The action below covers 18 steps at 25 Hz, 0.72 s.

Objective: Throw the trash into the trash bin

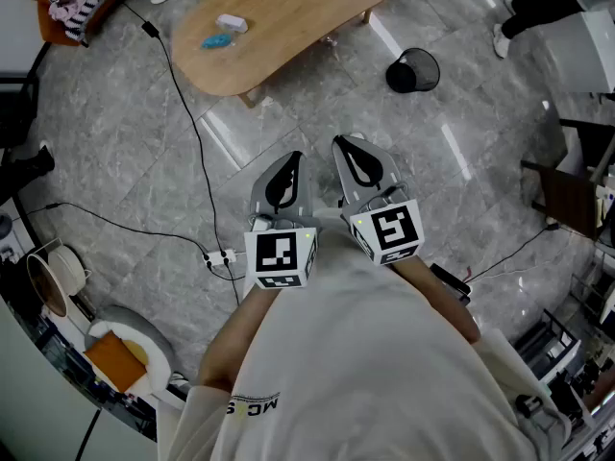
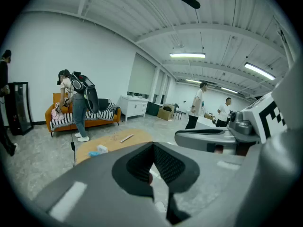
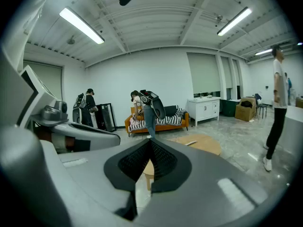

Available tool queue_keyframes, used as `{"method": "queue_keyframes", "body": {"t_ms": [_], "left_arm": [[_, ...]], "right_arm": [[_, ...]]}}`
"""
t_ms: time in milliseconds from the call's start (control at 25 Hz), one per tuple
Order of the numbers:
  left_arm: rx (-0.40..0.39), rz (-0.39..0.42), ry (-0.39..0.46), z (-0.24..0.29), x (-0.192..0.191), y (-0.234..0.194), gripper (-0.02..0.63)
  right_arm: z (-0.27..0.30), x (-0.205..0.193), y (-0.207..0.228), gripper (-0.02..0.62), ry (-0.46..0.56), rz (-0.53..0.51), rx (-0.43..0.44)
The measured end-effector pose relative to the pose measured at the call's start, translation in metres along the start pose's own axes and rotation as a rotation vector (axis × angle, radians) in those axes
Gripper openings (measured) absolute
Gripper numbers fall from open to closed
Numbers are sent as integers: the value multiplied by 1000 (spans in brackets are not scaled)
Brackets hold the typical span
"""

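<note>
1. Floor cable (image 1: 188, 113): runs across the floor off the left end of the counter (image 1: 298, 22) and down toward the person. It is probably a snag risk for any approach from that side.
2. Blue scrap (image 1: 214, 40) and white packet (image 1: 232, 23): lie side by side on the counter near its left end. They are apparently the trash to be thrown, and neither is picked up yet.
3. Left gripper (image 1: 291, 161): held over the floor well short of the counter's near edge and pitched slightly downward. Its jaws are pressed together with nothing between them, which looks like a carrying posture rather than a reach.
4. Right gripper (image 1: 344, 144): just beside the left one and equally short of the counter. Its jaws are fully closed and empty. Either gripper would have to open before it could take the trash.
5. Trash bin (image 1: 413, 70): black mesh, upright on the floor off the counter's right end and apart from it, with its mouth facing up. Trash lifted at the left end would likely have to travel the length of the counter to reach it.
</note>
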<state>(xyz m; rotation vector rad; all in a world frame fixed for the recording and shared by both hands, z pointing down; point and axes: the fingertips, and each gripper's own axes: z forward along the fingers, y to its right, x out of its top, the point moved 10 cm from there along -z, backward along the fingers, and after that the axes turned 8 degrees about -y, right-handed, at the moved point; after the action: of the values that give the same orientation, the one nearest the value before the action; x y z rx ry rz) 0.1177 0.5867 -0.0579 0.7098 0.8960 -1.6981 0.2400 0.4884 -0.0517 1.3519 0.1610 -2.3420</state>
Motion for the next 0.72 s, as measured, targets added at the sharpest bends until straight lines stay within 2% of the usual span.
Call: {"method": "queue_keyframes", "body": {"t_ms": [160, 320, 400, 560, 720], "left_arm": [[4, 17, 29, 0, -4, -5, 0], [5, 35, 24, 17, 4, 1, 0], [12, 46, 23, 28, 9, 2, 0], [73, 55, 11, 39, 21, 11, 0], [140, 81, 52, 68, 48, 33, 0]], "right_arm": [[0, 0, -10, 11, 8, -39, 19], [6, 1, 4, 11, 7, -2, 30], [16, 3, 14, 8, -6, -9, 68], [25, 12, 38, 14, 0, -4, 131], [30, 31, 83, 34, 45, -8, 179]]}}
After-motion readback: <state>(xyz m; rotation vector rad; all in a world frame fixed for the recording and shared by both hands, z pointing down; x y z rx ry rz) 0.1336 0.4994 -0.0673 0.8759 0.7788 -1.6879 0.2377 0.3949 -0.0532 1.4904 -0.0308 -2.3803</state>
